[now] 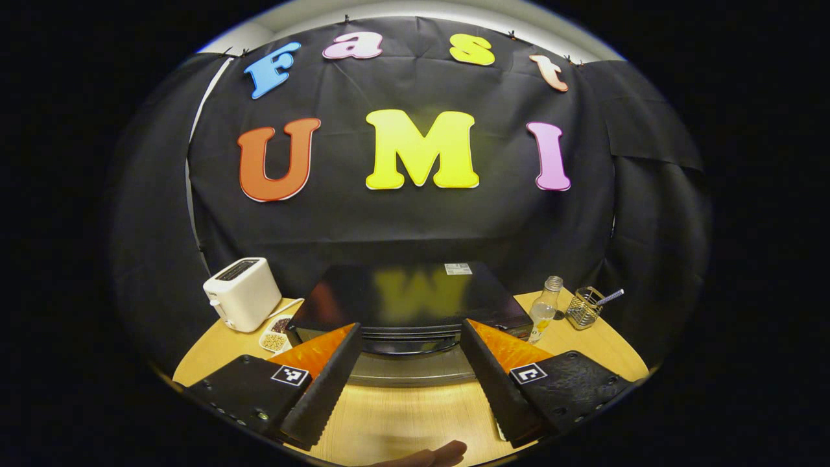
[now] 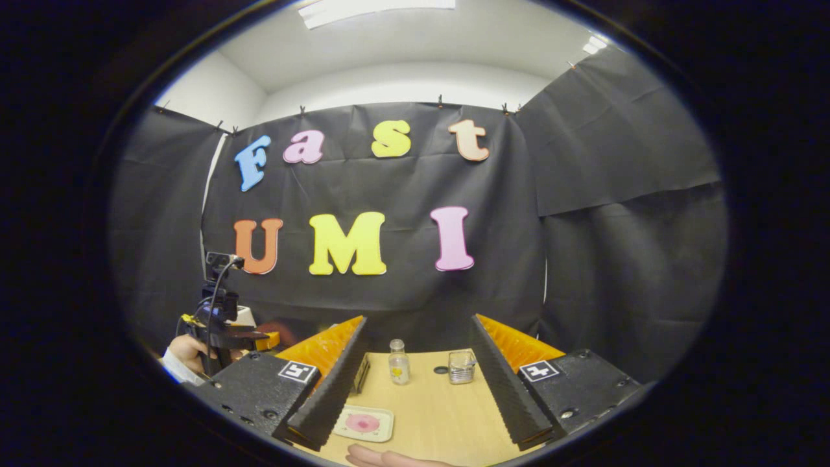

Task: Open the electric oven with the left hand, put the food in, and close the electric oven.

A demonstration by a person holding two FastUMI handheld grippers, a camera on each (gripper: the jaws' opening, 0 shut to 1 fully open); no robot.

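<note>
I hold the left hand-held gripper (image 1: 410,383) wide open and empty, facing the closed electric oven (image 1: 408,311) at mid-counter. To open it cleanly, I judge I should square up on the handle (image 1: 408,347) along the door's top edge, close both fingers on it, then pull down. The right hand-held gripper (image 2: 415,389) also hangs wide and empty, above the food (image 2: 363,423) on its tray (image 2: 382,415). The toaster (image 1: 242,293), a small dish (image 1: 275,338), the bottle (image 1: 543,310) and a wire basket (image 1: 582,307) flank the oven on the counter (image 1: 402,415), clear of the door.

Cloth-walled recording booth: toaster (image 1: 242,294) and oven (image 1: 410,305) on a table (image 1: 415,415).
</note>
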